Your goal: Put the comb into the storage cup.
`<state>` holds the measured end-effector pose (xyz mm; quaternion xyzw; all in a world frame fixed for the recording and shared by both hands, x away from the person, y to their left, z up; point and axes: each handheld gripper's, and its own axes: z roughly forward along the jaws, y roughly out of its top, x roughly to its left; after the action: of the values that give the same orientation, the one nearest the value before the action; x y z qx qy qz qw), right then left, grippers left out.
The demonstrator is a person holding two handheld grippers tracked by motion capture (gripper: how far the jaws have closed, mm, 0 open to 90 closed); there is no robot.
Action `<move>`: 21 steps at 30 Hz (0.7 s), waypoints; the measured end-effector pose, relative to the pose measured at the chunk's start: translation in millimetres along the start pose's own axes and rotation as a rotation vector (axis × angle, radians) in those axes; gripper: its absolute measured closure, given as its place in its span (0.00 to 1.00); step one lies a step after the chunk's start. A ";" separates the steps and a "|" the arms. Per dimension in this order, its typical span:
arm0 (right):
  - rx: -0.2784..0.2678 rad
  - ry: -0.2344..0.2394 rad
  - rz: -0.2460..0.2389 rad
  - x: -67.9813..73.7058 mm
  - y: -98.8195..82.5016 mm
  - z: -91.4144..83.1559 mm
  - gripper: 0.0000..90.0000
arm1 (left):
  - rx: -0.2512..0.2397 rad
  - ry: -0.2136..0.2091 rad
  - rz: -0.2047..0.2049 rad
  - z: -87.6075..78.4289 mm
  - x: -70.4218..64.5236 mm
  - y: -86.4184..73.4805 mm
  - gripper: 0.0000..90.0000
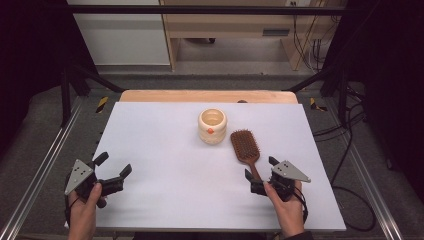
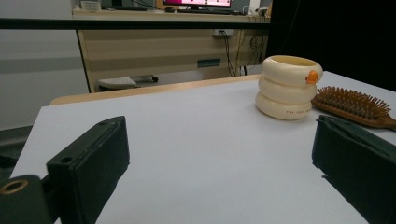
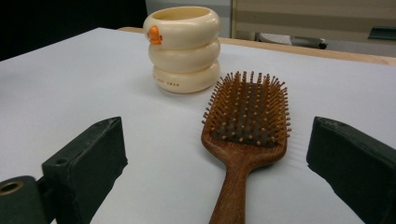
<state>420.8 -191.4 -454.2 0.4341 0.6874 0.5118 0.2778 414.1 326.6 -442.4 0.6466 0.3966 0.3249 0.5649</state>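
Note:
A cream ring-stacked cup (image 1: 212,126) with an orange mark stands upright in the middle of the white table top (image 1: 165,150). Just right of it lies a wooden hairbrush (image 1: 245,146), bristles up, handle toward me. My right gripper (image 1: 260,167) is open around the handle's end, and its pads stay clear of the wood. In the right gripper view the hairbrush (image 3: 247,112) runs up between the spread jaws of my right gripper (image 3: 215,126), with the cup (image 3: 184,46) behind. My left gripper (image 1: 114,164) rests open at the near left. In its own view my left gripper (image 2: 219,126) holds nothing, and the cup (image 2: 287,86) and hairbrush (image 2: 355,102) lie far right.
A wooden strip (image 1: 207,96) runs along the table's far edge. Metal rails (image 1: 45,160) flank the table, and cables (image 1: 350,150) lie on the floor to the right. A cabinet and a desk (image 1: 225,25) stand beyond the table.

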 end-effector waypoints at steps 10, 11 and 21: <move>-0.055 -0.035 0.014 -1.3 6.0 -5.2 0.05 | -0.022 -0.001 0.024 -1.5 -3.1 2.4 0.04; -0.076 -0.034 0.016 -2.6 7.5 -7.0 0.05 | -0.025 -0.004 0.027 -2.3 -3.6 2.7 0.04; -0.092 -0.015 -0.017 -2.8 7.8 -9.4 0.06 | -0.033 -0.007 0.014 -3.9 -5.2 3.4 0.04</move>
<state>416.8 -197.3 -444.0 0.4189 0.6647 0.5373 0.3067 408.7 323.7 -438.3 0.6411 0.3847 0.3333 0.5744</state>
